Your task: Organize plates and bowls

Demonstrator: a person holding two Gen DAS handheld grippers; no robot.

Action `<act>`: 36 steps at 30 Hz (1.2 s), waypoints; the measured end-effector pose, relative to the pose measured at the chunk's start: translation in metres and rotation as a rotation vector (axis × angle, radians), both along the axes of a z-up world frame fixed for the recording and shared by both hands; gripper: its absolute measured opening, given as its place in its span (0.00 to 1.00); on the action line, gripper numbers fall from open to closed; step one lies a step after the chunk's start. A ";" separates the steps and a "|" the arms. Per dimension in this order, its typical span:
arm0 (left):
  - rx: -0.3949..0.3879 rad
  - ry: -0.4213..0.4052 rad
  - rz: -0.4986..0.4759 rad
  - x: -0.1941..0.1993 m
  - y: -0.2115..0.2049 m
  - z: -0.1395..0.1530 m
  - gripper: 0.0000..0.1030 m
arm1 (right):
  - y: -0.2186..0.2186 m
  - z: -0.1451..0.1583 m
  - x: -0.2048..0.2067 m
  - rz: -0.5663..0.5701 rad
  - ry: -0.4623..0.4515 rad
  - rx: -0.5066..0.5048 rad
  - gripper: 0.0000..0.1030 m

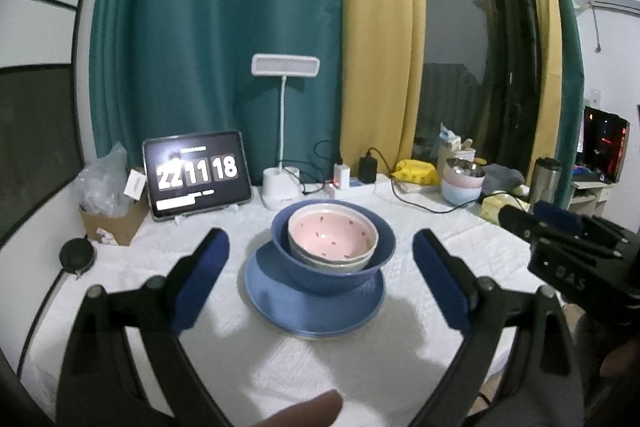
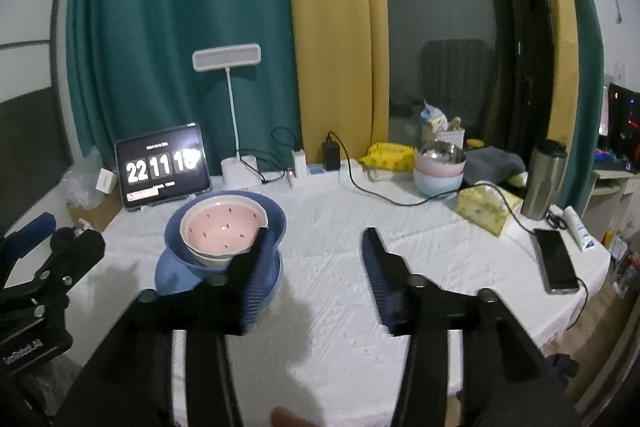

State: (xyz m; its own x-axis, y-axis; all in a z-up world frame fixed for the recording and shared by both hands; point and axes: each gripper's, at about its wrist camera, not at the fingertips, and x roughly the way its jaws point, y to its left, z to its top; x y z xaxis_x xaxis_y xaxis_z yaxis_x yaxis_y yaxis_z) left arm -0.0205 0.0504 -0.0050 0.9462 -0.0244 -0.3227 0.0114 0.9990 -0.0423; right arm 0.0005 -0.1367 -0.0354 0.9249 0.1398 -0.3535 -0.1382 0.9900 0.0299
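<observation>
Both grippers are hanging over the near part of the table, each with nothing between its pads; the left gripper [image 1: 320, 279] is standing spread wide, its blue pads [image 1: 202, 279] flanking the stack of dishes without touching it, and a fingertip [image 1: 308, 409] of the person is showing at the lower edge of that view; the right gripper [image 2: 316, 267] is standing partly spread over bare cloth, its left pad [image 2: 260, 275] lying in front of the stack's right side in its own view, and whether that pad is touching the plates I cannot tell.

A blue plate [image 1: 280, 303] is lying flat on the white tablecloth [image 1: 360, 367], about midway between the table's left and right edges and nearer the back edge than the front; at least one more plate rim is showing beneath it; a blue bowl [image 1: 332, 275] is sitting upright on the plate, mouth facing up; a pink bowl with small red specks [image 1: 332, 233] is nesting inside it, also mouth up, on top of a pale bowl [image 1: 332, 263] whose rim alone is showing; all are round, so no long axis is showing.

Along the back edge a tablet showing a clock [image 1: 198, 173] is leaning towards the left corner, a white desk lamp [image 1: 282, 131] is standing beside it, and another stack of pastel bowls [image 1: 462, 179] topped by a metal bowl is sitting towards the right; a phone [image 2: 556, 261] is lying near the right edge.
</observation>
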 end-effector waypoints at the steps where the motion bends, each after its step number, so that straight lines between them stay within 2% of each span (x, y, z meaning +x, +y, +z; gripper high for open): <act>1: 0.004 -0.007 0.000 -0.004 -0.001 0.003 0.91 | -0.001 0.003 -0.007 0.003 -0.019 -0.002 0.53; 13: 0.027 -0.097 0.003 -0.038 -0.009 0.032 0.92 | -0.015 0.034 -0.059 -0.001 -0.117 0.001 0.58; 21: 0.037 -0.149 -0.006 -0.055 -0.013 0.047 0.92 | -0.024 0.041 -0.072 -0.015 -0.143 0.017 0.58; 36: 0.038 -0.151 -0.013 -0.059 -0.023 0.051 0.92 | -0.035 0.044 -0.077 -0.027 -0.154 0.032 0.59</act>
